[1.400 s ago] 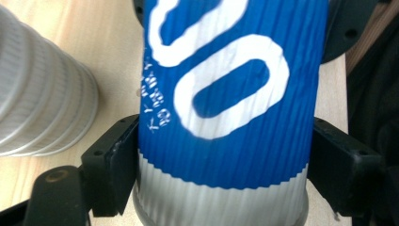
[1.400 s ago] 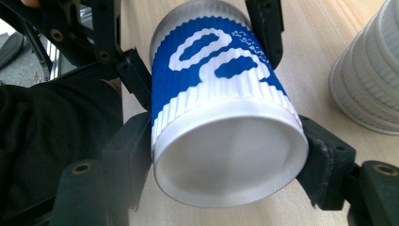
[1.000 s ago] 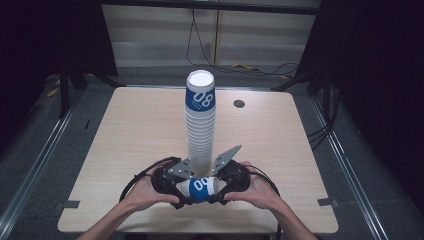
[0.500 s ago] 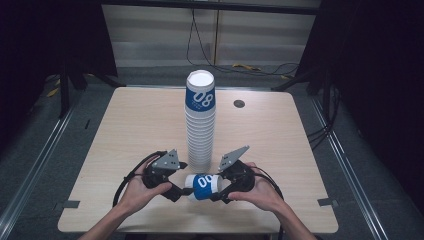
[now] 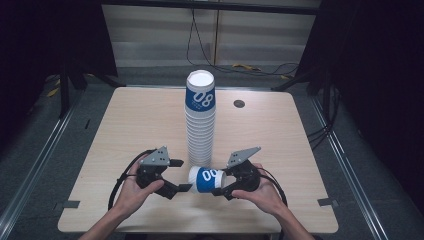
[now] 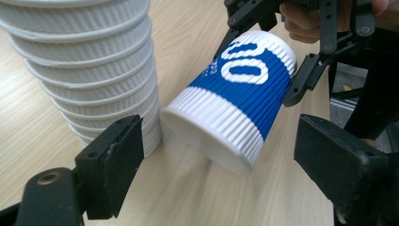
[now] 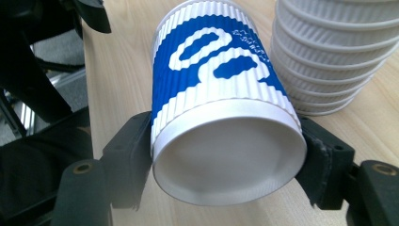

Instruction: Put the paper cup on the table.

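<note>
I've got the blue-and-white cup (image 5: 206, 180) lying sideways near the table's (image 5: 125, 120) front edge, base end clamped between the right gripper's (image 5: 218, 188) pads – jaws pressed tight on both sides in the right gripper view. My left gripper (image 5: 182, 175) sits at the cup's open mouth with jaws spread wide, pads clear of the rim (image 6: 207, 141) on both sides, gripping nothing. The tall cup stack (image 5: 200, 122) stands upright just behind, its lowest cups nearly touching the held cup – that's what blocks any push forward. Plenty of bare wood to the left and right of the stack; the front edge is close under both hands. A small dark disc (image 5: 239, 103) lies far back right, well apart. Cables (image 5: 122, 175) loop beside the left hand (image 5: 135, 192).
</note>
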The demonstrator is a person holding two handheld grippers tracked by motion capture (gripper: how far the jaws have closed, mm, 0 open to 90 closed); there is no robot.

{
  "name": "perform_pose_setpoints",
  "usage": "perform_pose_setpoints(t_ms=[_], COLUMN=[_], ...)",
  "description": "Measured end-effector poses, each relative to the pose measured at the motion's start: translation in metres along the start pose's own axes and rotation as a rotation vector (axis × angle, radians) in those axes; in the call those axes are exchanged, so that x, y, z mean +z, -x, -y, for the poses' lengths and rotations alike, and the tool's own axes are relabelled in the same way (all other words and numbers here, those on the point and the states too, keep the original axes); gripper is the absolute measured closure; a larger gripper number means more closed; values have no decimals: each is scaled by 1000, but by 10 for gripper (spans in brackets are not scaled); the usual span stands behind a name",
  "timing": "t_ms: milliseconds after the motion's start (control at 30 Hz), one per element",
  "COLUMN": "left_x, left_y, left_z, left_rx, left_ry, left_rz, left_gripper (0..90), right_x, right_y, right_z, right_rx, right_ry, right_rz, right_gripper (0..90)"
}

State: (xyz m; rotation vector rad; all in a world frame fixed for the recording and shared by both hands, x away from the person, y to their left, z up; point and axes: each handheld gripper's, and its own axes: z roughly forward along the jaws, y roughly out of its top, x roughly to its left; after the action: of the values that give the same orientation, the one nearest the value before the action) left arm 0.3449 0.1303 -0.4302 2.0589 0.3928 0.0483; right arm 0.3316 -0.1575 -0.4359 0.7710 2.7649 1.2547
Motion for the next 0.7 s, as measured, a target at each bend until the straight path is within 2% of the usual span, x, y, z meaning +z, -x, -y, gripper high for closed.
perform_pose_setpoints(t_ms=[133, 200, 233, 333, 400, 533, 700], left_x=[-1, -1, -1, -2, -3, -5, -4], left_y=[-3, -5, -5, -5, -4, -4, -1], left_z=[3, 4, 4, 7, 8, 9, 10], left_rx=[-12, -29, -28, -16, -26, -46, -49], left_ry=[12, 18, 24, 21, 24, 68, 75], left_rz=[-20, -5, 2, -14, -4, 5, 19], left_gripper=[162, 163, 163, 162, 163, 162, 162], right_x=[-3, -6, -7, -10, -11, -12, -13], right_y=[0, -1, -1, -2, -1, 1, 3], right_z=[2, 4, 7, 11, 13, 16, 18], right_rx=[11, 23, 27, 36, 50, 64, 92], right_ry=[26, 49, 64, 77, 99, 132, 168], right_rz=[23, 23, 19, 30, 21, 5, -27], right_gripper=[291, 291, 291, 291, 291, 290, 290])
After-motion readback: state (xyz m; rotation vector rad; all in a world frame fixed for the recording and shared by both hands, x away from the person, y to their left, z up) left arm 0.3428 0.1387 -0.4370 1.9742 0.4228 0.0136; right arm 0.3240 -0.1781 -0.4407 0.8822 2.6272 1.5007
